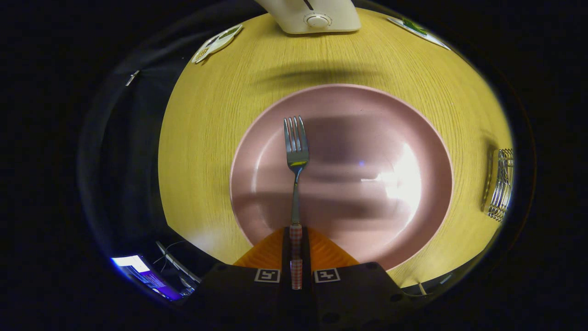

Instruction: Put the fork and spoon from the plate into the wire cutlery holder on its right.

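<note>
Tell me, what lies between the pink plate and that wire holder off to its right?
Only bare wooden table, seen in the gripper view, separates the plate from the wire cutlery holder.

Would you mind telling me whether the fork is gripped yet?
Gripped: the gripper is shut on the fork, jaws pressing its checked handle above the pink plate.

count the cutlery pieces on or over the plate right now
1. The fork is clamped by its handle in the shut gripper, tines pointing ahead over the pink plate. No spoon lies on the plate; the wire holder is too small to check.
</note>
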The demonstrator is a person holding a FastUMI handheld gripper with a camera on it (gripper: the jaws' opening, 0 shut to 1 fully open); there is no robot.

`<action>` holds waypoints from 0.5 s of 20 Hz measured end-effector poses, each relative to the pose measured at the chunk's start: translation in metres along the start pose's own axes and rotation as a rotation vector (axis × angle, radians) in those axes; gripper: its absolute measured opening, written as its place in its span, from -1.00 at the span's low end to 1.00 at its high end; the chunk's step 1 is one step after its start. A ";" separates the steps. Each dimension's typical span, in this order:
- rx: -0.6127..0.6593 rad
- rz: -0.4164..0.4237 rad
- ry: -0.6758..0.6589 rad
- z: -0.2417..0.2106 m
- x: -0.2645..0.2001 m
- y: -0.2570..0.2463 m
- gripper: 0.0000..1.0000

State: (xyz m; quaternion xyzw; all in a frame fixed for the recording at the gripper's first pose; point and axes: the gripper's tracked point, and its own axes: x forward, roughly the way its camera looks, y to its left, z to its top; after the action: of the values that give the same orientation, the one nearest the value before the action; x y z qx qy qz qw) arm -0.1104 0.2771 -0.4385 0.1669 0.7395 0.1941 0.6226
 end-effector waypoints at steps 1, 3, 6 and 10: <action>0.005 0.016 -0.004 0.001 -0.005 0.000 -0.76; 0.010 0.066 -0.013 0.002 -0.019 0.004 -0.76; -0.033 0.115 -0.027 -0.002 -0.048 0.004 -0.76; -0.104 0.165 -0.038 -0.013 -0.095 0.002 -0.76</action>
State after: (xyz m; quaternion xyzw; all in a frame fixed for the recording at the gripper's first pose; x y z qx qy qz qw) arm -0.1066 0.2316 -0.3537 0.1983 0.7001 0.2799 0.6262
